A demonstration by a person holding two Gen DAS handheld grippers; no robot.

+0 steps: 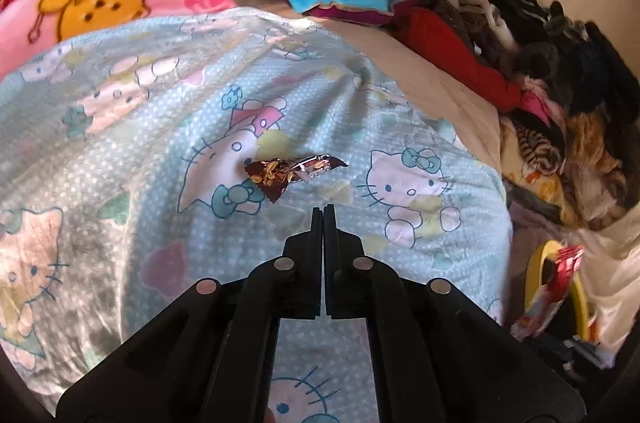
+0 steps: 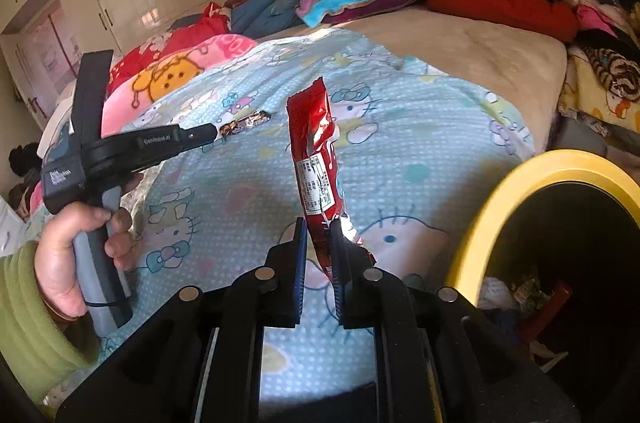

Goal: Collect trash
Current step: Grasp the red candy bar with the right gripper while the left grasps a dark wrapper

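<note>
My right tongs (image 2: 318, 227) pinch a shiny red plastic snack wrapper (image 2: 316, 159) with a white label too small to read, upright beside the round yellow-rimmed bin (image 2: 480, 223). My left tongs (image 1: 323, 209) are pressed together, holding nothing, just short of the crinkly brown foil wrapper (image 1: 288, 173) on the soft blue cartoon-cat bedsheet (image 1: 160, 143).

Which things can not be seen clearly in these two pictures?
- Bin contents, right wrist view: dark inside, cut by the picture edge.
- Label print on the red wrapper: too small to read.
- Red wrapper in the left wrist view: blurred at the edge.
- Clothes pile: dark, tangled; single items unclear.
</note>
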